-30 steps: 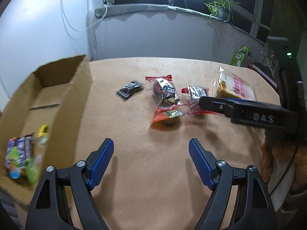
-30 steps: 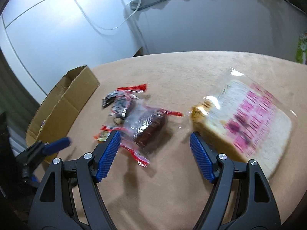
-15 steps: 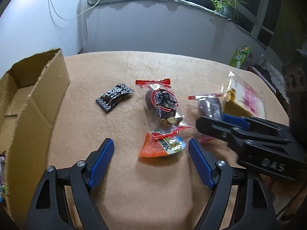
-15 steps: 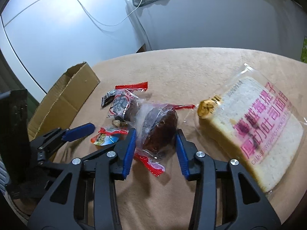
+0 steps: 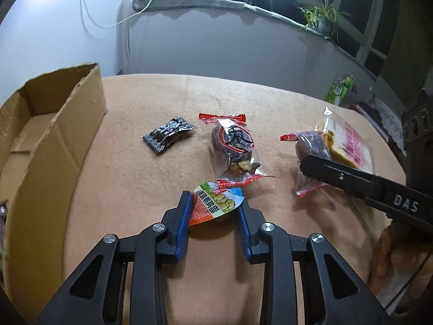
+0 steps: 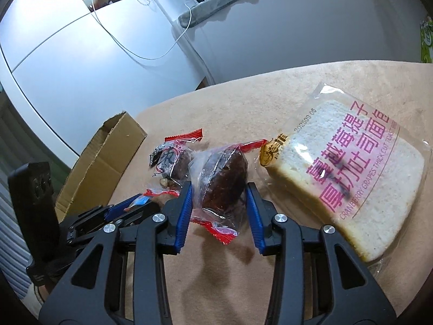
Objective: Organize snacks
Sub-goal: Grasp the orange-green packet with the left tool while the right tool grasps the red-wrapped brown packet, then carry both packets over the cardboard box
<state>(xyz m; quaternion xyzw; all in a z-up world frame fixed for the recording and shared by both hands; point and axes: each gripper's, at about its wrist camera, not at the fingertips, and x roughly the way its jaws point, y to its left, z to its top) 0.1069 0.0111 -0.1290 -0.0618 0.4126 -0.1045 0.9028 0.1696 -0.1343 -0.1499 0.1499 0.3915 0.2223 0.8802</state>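
Note:
On the tan table cover, a small orange and green snack cup [image 5: 216, 203] lies between the blue pads of my left gripper [image 5: 214, 199]. Its jaws are closing and the pads touch the cup's sides. My right gripper [image 6: 219, 187] is closing too, its pads pressing the clear wrapper of a dark brown cake packet [image 6: 222, 173] with red ends. That packet [image 5: 311, 146] also shows in the left wrist view, under a right finger [image 5: 351, 181]. A red-ended date snack [image 5: 232, 146] and a black wrapper [image 5: 169, 137] lie farther out.
An open cardboard box [image 5: 54, 135] stands at the table's left edge. A bagged bread slice [image 6: 351, 184] lies just right of the cake packet. A green pack [image 5: 339, 89] stands at the far right. A person's hand [image 5: 392, 257] holds the right gripper's handle.
Both grippers came forward and down over the snacks. The right jaws narrowed onto the cake packet first; the left jaws then went from wide apart to closed around the orange cup.

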